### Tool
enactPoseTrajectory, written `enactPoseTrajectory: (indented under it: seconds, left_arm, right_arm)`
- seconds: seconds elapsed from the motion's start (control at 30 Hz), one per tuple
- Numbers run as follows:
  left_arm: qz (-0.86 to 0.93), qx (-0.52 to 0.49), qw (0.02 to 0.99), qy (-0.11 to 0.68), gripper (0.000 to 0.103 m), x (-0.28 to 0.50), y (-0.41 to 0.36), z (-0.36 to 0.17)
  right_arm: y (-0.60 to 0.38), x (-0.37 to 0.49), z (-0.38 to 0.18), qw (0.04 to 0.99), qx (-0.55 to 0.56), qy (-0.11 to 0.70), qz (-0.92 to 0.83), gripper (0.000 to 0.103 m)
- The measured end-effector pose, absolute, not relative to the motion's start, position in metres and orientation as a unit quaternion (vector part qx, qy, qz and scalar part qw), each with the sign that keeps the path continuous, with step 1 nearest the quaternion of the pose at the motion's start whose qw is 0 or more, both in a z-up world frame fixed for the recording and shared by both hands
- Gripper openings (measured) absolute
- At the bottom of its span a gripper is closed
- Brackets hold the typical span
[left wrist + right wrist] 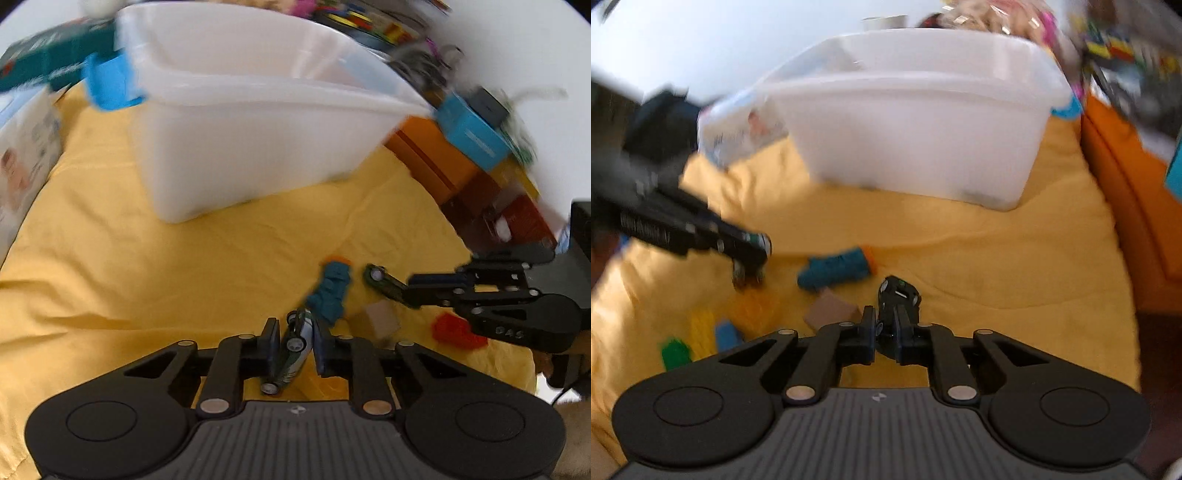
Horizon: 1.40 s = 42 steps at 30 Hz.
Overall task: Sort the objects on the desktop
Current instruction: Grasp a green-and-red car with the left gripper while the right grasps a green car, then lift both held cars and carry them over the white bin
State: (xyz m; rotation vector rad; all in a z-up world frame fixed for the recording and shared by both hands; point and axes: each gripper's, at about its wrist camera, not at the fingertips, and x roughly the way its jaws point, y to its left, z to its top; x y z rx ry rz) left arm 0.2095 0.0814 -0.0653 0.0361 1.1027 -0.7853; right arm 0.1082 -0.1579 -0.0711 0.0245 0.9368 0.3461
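Observation:
My left gripper (295,332) is shut on a green and white toy car (295,347), held above the yellow cloth (147,258). My right gripper (884,321) is shut on a dark green toy car (897,295); it shows in the left wrist view (382,282) at the right. A teal toy with an orange end (330,291) lies on the cloth between the grippers, and also shows in the right wrist view (836,267). A white plastic bin (258,122) stands open at the back, also in the right wrist view (923,110).
A tan block (382,319) and a red brick (456,332) lie near the teal toy. Yellow, blue and green bricks (701,332) lie at the left. Orange and brown boxes (443,162) line the right. A white carton (22,155) stands left.

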Motion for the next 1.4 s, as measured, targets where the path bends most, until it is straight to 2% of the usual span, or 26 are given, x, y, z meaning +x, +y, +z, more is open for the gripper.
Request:
enactPoseTrajectory:
  seconds: [0.07,0.13,0.2,0.3,0.4,0.5,0.6,0.67,0.83,0.97,1.03,1.13,1.27,1.3,1.37,1.4]
  left_arm:
    - [-0.348,0.009,0.779,0.522,0.028,0.22,0.089,-0.075]
    - [-0.325,0.001,0.787,0.524,0.038,0.229,0.098,-0.079]
    - [-0.289,0.046,0.809,0.509,0.045,0.226,0.101,-0.074]
    - [-0.268,0.094,0.828,0.484,0.049,0.216,0.1,-0.066]
    - [-0.268,0.081,0.832,0.48,0.052,0.201,0.097,-0.061]
    - [-0.254,0.067,0.838,0.479,0.062,0.186,0.083,-0.06]
    - [-0.243,0.062,0.838,0.484,0.062,0.179,0.073,-0.071]
    - [-0.228,0.068,0.835,0.496,0.062,0.18,0.067,-0.084]
    - [-0.21,0.088,0.841,0.491,0.053,0.18,0.063,-0.09]
    - [-0.211,0.102,0.839,0.491,0.05,0.179,0.064,-0.088]
    - [-0.212,0.099,0.84,0.49,0.05,0.177,0.067,-0.088]
    - [-0.209,0.099,0.842,0.487,0.05,0.177,0.067,-0.088]
    - [-0.203,0.1,0.847,0.481,0.05,0.175,0.066,-0.089]
    - [-0.203,0.099,0.847,0.481,0.05,0.175,0.067,-0.089]
    - [-0.207,0.09,0.849,0.478,0.045,0.175,0.07,-0.088]
    - [-0.208,0.089,0.849,0.477,0.042,0.174,0.071,-0.088]
  right_arm:
    - [-0.166,0.116,-0.073,0.876,0.044,0.453,0.159,0.01]
    - [-0.176,0.118,-0.074,0.878,0.056,0.452,0.147,0.01]
    - [-0.183,0.117,-0.072,0.884,0.047,0.446,0.127,0.01]
    - [-0.195,0.12,-0.072,0.895,0.027,0.434,0.099,0.011]
    - [-0.206,0.13,-0.079,0.898,0.024,0.433,0.072,0.011]
    - [-0.21,0.134,-0.08,0.904,-0.013,0.423,0.054,0.011]
    - [-0.21,0.132,-0.078,0.902,-0.019,0.426,0.071,0.014]
    - [-0.203,0.13,-0.078,0.905,-0.052,0.417,0.071,0.028]
    - [-0.178,0.125,-0.085,0.902,-0.197,0.381,0.044,0.028]
    - [-0.188,0.135,-0.093,0.891,-0.186,0.413,0.035,0.027]
    - [-0.183,0.115,-0.068,0.919,-0.169,0.352,0.062,0.028]
    - [-0.166,0.108,-0.057,0.912,-0.159,0.363,0.108,0.049]
    - [-0.141,0.108,-0.092,0.89,-0.223,0.381,0.116,0.047]
    - [-0.138,0.11,-0.102,0.883,-0.234,0.389,0.119,0.043]
    - [-0.141,0.112,-0.109,0.884,-0.231,0.389,0.116,0.021]
    - [-0.142,0.115,-0.107,0.883,-0.224,0.397,0.11,0.019]
